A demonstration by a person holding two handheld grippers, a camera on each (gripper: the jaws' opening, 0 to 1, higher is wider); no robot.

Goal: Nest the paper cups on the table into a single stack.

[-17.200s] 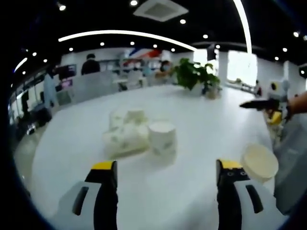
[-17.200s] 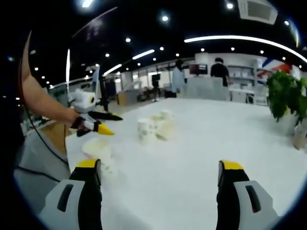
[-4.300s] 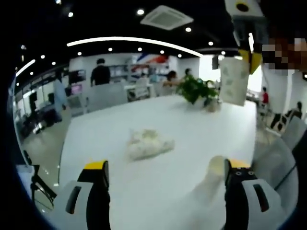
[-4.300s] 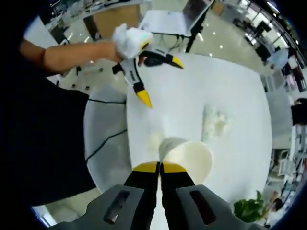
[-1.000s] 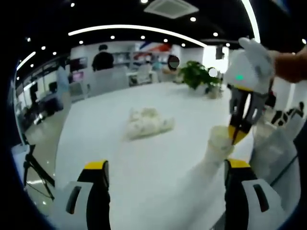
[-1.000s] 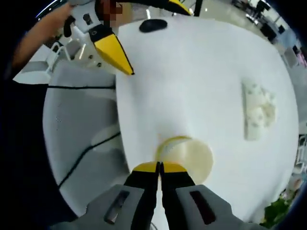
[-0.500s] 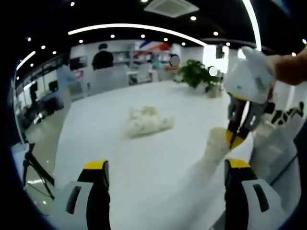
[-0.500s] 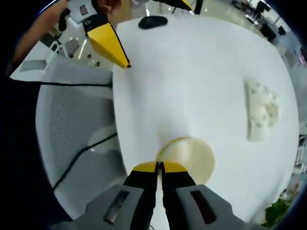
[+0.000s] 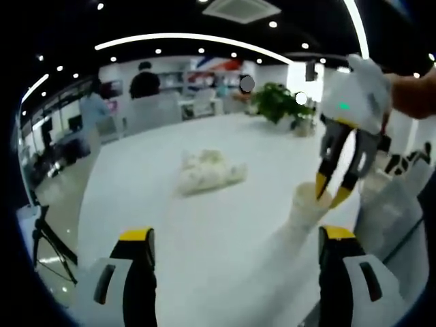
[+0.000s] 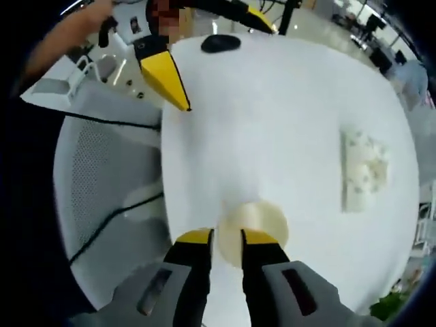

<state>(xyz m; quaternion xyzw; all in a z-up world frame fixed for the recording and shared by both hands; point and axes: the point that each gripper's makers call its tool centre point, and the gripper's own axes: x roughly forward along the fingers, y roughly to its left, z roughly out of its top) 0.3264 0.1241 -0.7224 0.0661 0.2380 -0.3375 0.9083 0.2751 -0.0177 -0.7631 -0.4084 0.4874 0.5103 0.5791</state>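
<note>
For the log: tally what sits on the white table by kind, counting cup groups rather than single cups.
Upright cup stack: 1
Loose heap of cups: 1 (single cups too blurred to count)
Potted plant: 1
Dark flat object: 1
Total: 4

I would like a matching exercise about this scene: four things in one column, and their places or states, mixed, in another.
Things:
1. right tool
2. left tool
3. cup stack
4. loose cups

States:
A. lying in a heap mid-table
B. wide open, holding nothing
C. standing near the table edge
D. slightly open, above the stack's rim

Pairs: 1-D, 2-B, 3-C, 4-A
</note>
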